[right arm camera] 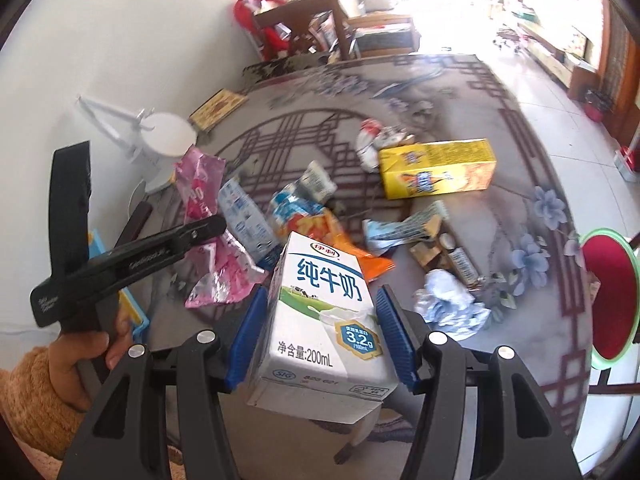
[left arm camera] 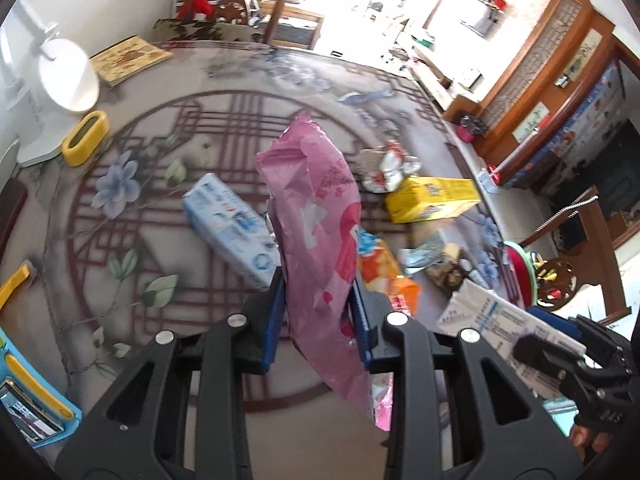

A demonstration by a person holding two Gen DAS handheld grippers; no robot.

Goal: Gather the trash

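Litter covers the counter (left arm camera: 168, 312); my left fingers (left arm camera: 318, 312) pinch a wrapper (left arm camera: 320, 216), right fingers (right arm camera: 320, 332) clamp a carton (right arm camera: 320, 320). Both need a bin next.

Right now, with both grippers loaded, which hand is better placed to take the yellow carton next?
Right, probably. Both are full: the left gripper clamps the pink wrapper, the right gripper the milk carton. But the yellow carton lies on the right gripper's side; it must unload first.

blue tray (left arm camera: 24, 364): cut by left edge | orange wrapper (left arm camera: 384, 268): partly behind pink bag (left arm camera: 320, 220)
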